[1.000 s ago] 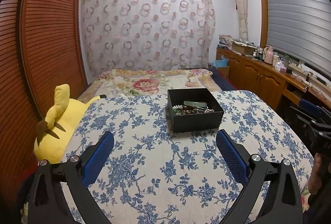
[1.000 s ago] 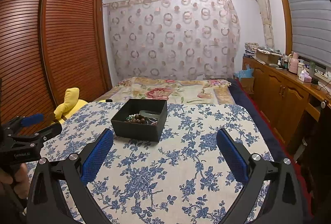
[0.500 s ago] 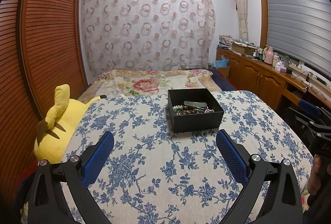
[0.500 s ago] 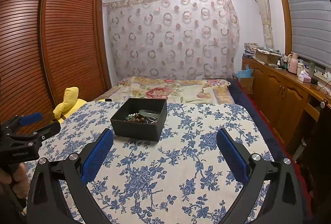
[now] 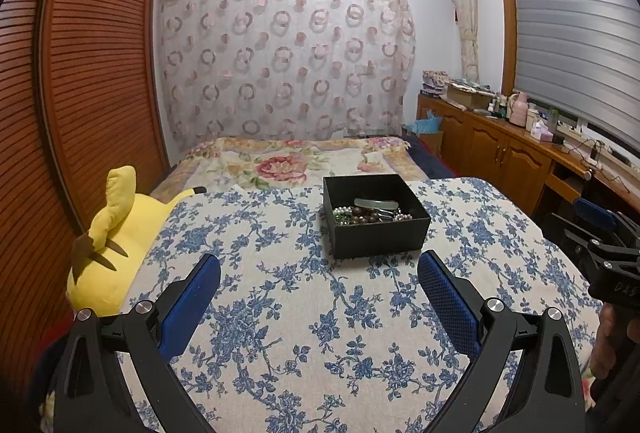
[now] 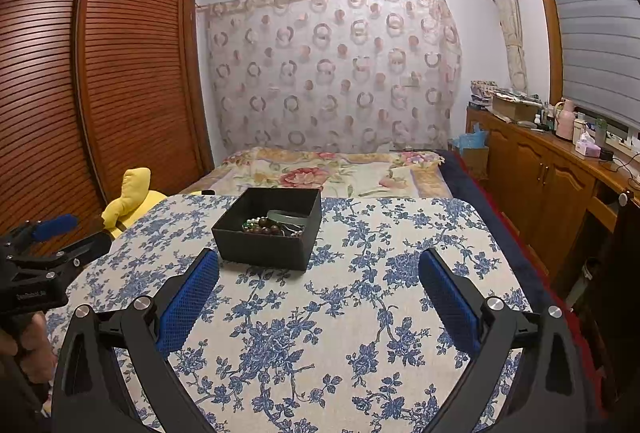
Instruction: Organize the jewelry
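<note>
Left hand-held gripper (image 5: 319, 275): spread wide, empty.
Right hand-held gripper (image 6: 319, 271): spread wide, empty.
Black box (image 5: 376, 220): on the worktop (image 5: 280, 313), just ahead of both.
Jewelry (image 5: 370, 212): heaped inside the box.

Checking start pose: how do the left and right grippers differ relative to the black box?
The left gripper has the black box ahead and slightly toward its right finger; the right gripper has the box toward its left finger, its corner near that fingertip. Shared: both are open, empty, over the floral cloth, short of the box.
</note>
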`<state>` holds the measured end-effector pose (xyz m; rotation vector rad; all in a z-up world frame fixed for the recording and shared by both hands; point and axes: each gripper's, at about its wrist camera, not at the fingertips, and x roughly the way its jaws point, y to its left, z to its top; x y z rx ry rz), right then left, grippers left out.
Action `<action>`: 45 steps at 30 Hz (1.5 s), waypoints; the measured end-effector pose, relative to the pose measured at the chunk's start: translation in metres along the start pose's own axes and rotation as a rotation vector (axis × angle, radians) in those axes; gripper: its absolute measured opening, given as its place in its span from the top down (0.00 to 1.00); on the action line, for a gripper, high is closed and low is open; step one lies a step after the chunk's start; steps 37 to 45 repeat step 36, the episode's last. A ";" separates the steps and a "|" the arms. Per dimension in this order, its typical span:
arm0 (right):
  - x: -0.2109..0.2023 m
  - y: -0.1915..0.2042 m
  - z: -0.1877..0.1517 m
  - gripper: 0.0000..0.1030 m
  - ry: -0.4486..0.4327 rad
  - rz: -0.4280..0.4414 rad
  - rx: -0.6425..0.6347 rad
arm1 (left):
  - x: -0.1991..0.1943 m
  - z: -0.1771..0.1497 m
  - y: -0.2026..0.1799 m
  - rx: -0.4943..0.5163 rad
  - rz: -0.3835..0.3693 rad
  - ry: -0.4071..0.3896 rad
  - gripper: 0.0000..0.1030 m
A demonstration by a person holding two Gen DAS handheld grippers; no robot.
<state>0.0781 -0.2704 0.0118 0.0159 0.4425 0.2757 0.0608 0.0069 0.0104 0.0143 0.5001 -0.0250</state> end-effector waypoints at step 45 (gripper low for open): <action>-0.001 0.000 -0.003 0.03 -0.002 -0.003 0.003 | -0.008 0.003 -0.003 -0.001 0.005 -0.009 0.07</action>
